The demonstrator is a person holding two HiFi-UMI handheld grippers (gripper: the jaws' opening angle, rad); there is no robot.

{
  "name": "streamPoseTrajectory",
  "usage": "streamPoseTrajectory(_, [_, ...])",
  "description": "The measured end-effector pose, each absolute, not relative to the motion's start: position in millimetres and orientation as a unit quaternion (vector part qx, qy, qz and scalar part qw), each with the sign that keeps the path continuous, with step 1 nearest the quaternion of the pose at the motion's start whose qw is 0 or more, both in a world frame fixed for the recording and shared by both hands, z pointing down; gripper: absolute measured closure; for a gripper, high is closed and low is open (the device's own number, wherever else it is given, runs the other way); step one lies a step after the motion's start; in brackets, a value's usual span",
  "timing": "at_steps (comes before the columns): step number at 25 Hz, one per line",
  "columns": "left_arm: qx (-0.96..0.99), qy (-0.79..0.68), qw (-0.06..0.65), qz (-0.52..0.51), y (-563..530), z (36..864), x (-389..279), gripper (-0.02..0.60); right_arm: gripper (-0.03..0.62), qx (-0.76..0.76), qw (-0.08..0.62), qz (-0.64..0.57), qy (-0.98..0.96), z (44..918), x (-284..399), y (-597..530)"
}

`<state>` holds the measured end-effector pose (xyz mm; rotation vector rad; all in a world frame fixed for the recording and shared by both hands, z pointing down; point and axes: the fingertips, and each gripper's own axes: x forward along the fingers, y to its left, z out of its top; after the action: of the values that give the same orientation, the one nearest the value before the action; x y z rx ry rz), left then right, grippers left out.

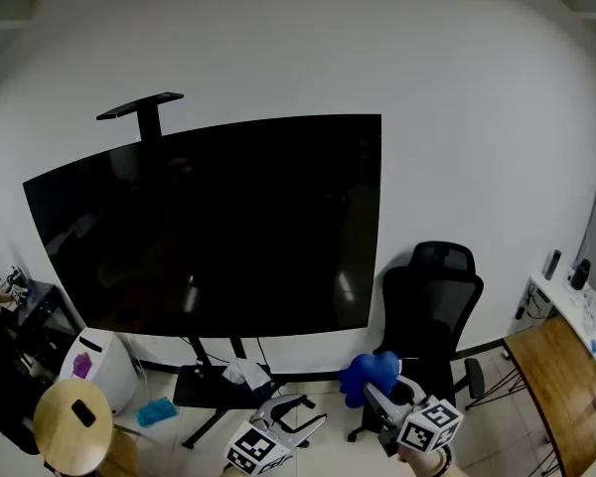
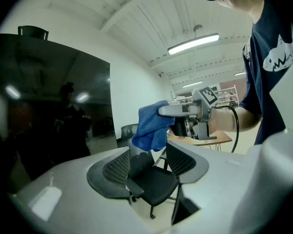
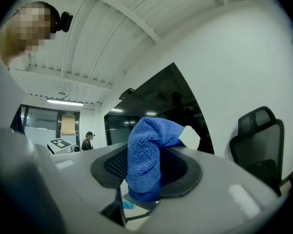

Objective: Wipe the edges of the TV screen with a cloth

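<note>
— Cloth (image 1: 370, 376) in the head view: where is it sitting, and what is carrying it?

— It is bunching up blue at the bottom of the frame, in front of the office chair (image 1: 432, 306), and the right tool (image 1: 382, 394) is gripping it. The TV screen (image 1: 209, 227) is hanging dark against the wall (image 1: 457, 117), well apart from the cloth, so I am judging that the wiping is not yet under way.

— And the left tool (image 1: 300, 415)?

— It is hovering low beside the right one and carrying nothing.

— Is the left gripper view agreeing?

— Yes. Its jaws are standing spread, with only the chair's seat (image 2: 154, 182) showing far beyond the gap. It is looking across at the right tool (image 2: 163, 113), which is holding the cloth (image 2: 149, 128) out in front of the person, probably so that the loose fold is leading toward the glass.

— What is the right gripper view showing?

— The jaws are pinching the cloth (image 3: 144, 165) low down, so a thick fold is standing up past the tips. That is leaving a soft pad ahead of the hard jaws, which I am guessing is meant to be keeping plastic off the panel. The tool is pointing toward the screen (image 3: 158, 106) near its side edge, with the chair (image 3: 259, 140) off to the right.
</note>
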<state>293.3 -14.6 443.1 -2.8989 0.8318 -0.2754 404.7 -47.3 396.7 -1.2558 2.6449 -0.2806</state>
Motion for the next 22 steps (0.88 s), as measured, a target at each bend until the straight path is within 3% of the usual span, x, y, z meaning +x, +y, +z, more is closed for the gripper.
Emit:
streamPoseTrajectory(8, [-0.947, 0.285, 0.117, -0.087, -92, 374, 309, 0.360, 0.434, -0.432, 0.117, 0.002, 0.894, 299, 445, -121])
streamPoseTrajectory(22, [-0.919, 0.308, 0.239, -0.059, -219, 215, 365, 0.360, 0.434, -0.445, 0.122, 0.198, 0.865, 50, 525, -288])
